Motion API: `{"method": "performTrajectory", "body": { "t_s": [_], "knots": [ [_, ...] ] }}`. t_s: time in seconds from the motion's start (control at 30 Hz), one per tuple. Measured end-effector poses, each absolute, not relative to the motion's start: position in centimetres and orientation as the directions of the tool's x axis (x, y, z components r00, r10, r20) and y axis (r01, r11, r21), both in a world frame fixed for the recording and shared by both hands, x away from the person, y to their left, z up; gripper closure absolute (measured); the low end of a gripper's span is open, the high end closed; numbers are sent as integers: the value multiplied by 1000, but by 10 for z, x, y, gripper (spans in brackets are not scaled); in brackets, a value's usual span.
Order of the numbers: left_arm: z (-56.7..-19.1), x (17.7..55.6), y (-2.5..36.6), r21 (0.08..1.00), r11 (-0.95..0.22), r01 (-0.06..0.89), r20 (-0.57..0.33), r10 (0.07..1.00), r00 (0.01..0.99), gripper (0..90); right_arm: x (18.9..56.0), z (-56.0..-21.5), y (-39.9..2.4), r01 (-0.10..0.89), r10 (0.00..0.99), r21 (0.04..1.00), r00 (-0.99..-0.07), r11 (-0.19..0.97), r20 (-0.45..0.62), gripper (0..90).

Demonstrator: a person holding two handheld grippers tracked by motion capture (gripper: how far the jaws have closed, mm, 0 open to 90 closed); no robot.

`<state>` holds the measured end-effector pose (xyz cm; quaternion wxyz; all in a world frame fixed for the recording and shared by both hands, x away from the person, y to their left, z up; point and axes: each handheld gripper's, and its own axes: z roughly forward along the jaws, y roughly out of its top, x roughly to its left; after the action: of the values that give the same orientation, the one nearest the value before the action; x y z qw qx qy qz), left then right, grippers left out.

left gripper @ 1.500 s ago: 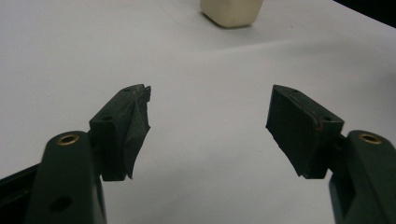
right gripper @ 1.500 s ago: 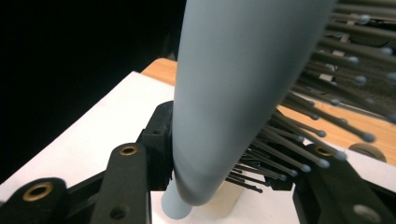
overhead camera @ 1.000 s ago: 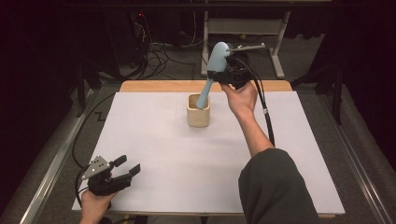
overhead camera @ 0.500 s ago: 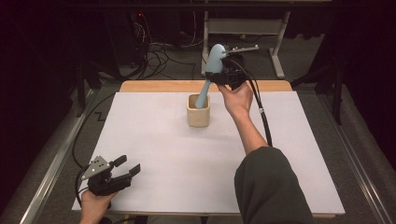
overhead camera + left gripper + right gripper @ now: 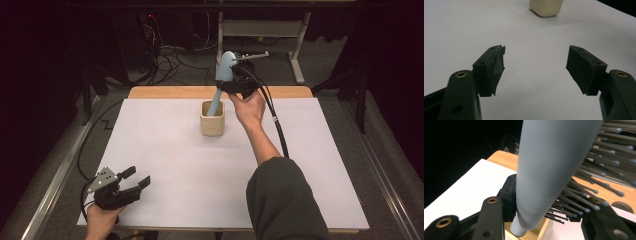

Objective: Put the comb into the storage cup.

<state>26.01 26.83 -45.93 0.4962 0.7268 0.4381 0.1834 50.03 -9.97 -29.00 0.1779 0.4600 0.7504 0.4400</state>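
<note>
With my right tool (image 5: 239, 86) clamped on the pale blue plastic hairbrush (image 5: 223, 72), I have lowered its handle into the cream square holder (image 5: 212, 119) mid-tabletop (image 5: 165, 150); left tool (image 5: 135, 181) rests open, empty.

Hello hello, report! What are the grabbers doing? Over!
Right gripper shut on blue hairbrush, handle in beige cup. Left gripper open, idle. Nothing blocking.

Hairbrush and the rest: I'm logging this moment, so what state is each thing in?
Hairbrush: tilted, handle end down inside the cup, head clamped.
Cup: upright on the table, open top.
Right gripper: shut on the hairbrush above the cup.
Left gripper: open, nothing between its jaws, low over the near left corner of the table.
</note>
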Motion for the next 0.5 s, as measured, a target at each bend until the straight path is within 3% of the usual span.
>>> {"method": "performTrajectory", "body": {
  "t_s": [0.5],
  "knots": [
    [-459, 259, 269, 882, -125, 454, -166, 819, 549, 312, 504, -308, -91, 558, 849, 802, -511, 212, 132, 539]
  ]
}}
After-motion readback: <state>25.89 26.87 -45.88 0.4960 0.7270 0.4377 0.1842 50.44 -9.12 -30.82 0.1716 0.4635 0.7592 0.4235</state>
